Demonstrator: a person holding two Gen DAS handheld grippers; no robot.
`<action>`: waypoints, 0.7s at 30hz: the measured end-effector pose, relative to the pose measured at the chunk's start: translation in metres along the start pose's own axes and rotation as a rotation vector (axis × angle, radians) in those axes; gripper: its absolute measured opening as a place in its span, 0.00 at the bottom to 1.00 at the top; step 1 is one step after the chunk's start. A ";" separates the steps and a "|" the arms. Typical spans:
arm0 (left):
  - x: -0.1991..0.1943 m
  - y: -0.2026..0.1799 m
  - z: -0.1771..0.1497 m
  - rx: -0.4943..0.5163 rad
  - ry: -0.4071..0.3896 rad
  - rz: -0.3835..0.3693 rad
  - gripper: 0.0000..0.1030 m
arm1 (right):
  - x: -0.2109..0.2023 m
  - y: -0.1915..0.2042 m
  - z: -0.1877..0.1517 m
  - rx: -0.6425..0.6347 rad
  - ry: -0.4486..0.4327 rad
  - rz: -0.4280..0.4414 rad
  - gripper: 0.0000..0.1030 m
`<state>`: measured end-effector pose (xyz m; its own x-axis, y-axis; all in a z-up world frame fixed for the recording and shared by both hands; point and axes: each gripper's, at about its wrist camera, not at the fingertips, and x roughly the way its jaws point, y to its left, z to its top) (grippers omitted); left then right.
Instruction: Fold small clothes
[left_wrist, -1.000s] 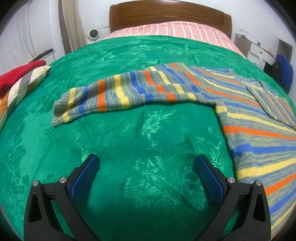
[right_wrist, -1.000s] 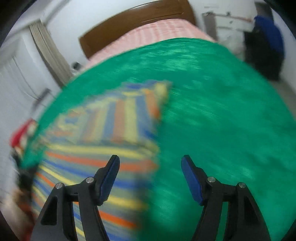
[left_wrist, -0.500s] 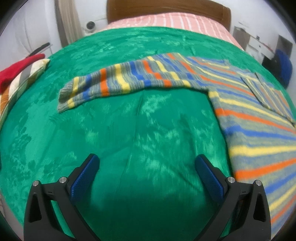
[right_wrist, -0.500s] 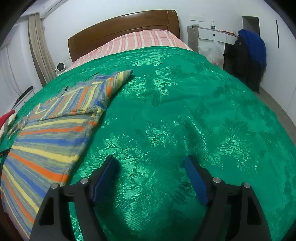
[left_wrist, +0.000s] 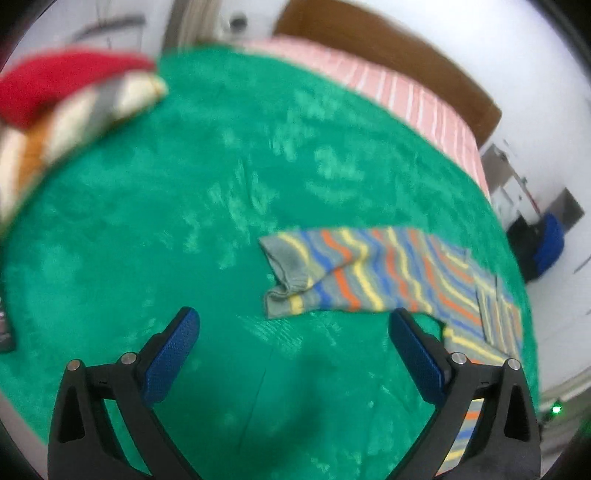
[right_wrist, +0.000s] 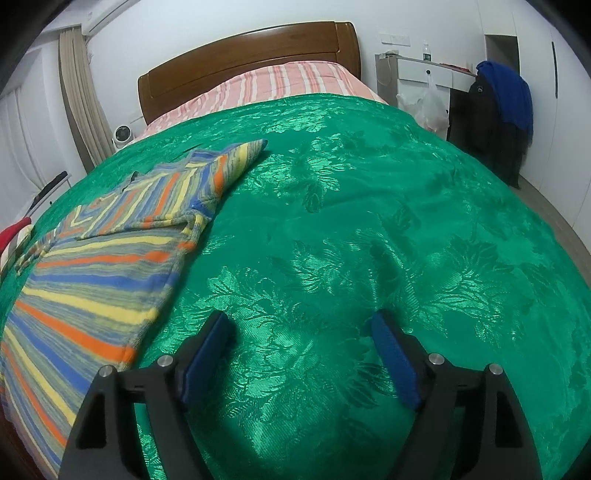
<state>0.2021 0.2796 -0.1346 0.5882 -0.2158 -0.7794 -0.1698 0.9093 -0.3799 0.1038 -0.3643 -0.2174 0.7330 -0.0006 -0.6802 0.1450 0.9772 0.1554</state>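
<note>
The striped knit sweater in grey, orange, yellow and blue lies flat on the shiny green floral bedspread, toward the bed's left side, one sleeve stretched out left. Left gripper hovers just near the cuff, jaws wide and empty. Right gripper hovers over bare bedspread right of the sweater, jaws wide and empty. A wooden headboard stands far.

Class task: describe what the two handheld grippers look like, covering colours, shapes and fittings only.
Left gripper and right gripper look alike: matte black triangular finger frames with cut-out openings, textured blue pads on the inner faces, and round silver bolts. No cables or markings show.
</note>
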 end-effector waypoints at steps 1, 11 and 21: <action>0.020 -0.002 0.005 0.019 0.055 -0.043 0.95 | 0.000 0.000 0.000 -0.001 0.000 -0.001 0.77; 0.048 -0.020 0.044 -0.098 0.002 -0.065 0.05 | 0.000 0.005 -0.001 -0.019 0.007 -0.028 0.77; -0.006 -0.288 0.034 0.420 -0.048 -0.289 0.05 | -0.001 0.006 -0.002 -0.014 -0.002 -0.023 0.77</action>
<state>0.2743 0.0313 -0.0038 0.6016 -0.4722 -0.6442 0.3323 0.8814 -0.3357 0.1028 -0.3584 -0.2170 0.7308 -0.0232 -0.6822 0.1526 0.9797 0.1302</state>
